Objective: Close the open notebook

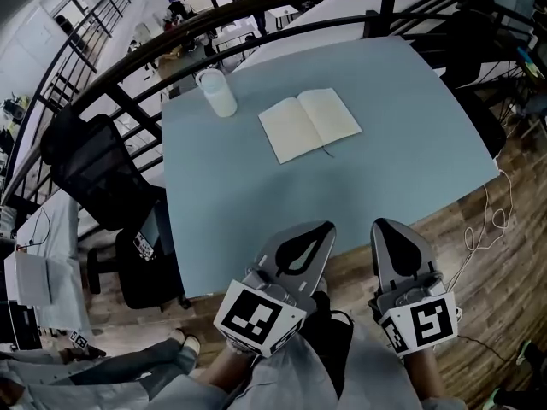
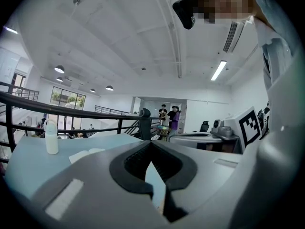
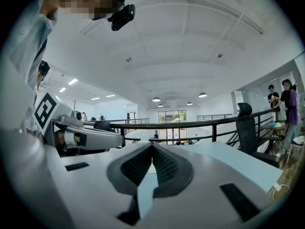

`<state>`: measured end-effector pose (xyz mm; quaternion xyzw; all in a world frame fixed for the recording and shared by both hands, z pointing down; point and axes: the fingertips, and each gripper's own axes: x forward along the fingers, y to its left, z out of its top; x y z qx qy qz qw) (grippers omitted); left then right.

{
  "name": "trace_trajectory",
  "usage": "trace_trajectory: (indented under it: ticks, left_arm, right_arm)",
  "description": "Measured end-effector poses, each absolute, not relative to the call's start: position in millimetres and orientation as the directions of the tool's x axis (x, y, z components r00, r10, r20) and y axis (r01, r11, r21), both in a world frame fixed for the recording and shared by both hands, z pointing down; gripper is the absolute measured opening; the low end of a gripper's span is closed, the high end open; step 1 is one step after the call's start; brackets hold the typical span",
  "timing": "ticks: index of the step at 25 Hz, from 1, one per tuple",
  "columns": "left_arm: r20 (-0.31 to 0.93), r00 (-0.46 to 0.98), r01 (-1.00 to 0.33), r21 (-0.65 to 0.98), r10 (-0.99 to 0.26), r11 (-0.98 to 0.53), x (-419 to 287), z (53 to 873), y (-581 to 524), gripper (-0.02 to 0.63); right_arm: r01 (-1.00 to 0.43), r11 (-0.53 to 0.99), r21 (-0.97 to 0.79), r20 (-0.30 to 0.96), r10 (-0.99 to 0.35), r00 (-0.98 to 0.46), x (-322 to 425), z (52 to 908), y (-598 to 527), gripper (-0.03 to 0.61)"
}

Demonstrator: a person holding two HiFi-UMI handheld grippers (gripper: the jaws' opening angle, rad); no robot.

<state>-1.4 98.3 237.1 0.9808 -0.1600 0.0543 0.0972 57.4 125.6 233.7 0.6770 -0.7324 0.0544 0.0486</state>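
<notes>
**Both claws shut and empty, notebook open across the table**

Head view: the notebook (image 1: 309, 124) lies open and flat on the far half of the blue table (image 1: 342, 199), pages up. A white cup (image 1: 217, 92) stands to its left, near the far corner and apart from it. The left gripper (image 1: 328, 225) and right gripper (image 1: 379, 222) are side by side at the near edge of the table, both pointing toward the notebook and well short of it. A black chair (image 1: 94, 165) stands off the table's left side.

Left gripper view: the jaws meet at their tips with nothing between them; only the table top shows through the slot behind the tips. Past the jaws, at the left, the notebook (image 2: 86, 154) lies open with the cup (image 2: 51, 137) beyond it.

Right gripper view: the jaws are pressed together at the tips and hold nothing. The table (image 3: 238, 161) stretches ahead to a black railing (image 3: 190, 124).
</notes>
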Motion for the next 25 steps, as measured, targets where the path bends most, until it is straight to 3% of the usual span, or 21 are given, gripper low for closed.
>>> trace_trajectory:
  ticks: [14,25]
  left_arm:
    - [0.142,0.929,-0.365,0.221,-0.340,-0.904,16.2,253.2,40.1,0.003]
    - [0.078,0.907,-0.422,0.185,-0.415,-0.888,-2.0,241.1,21.7,0.003]
  right_arm:
    - [-0.991,0.133,0.021,0.166,-0.978,-0.128,74.1,238.4,65.7,0.000]
    - [-0.977,0.203,0.068,0.152,-0.970,-0.191,53.8,222.0,44.4,0.000]
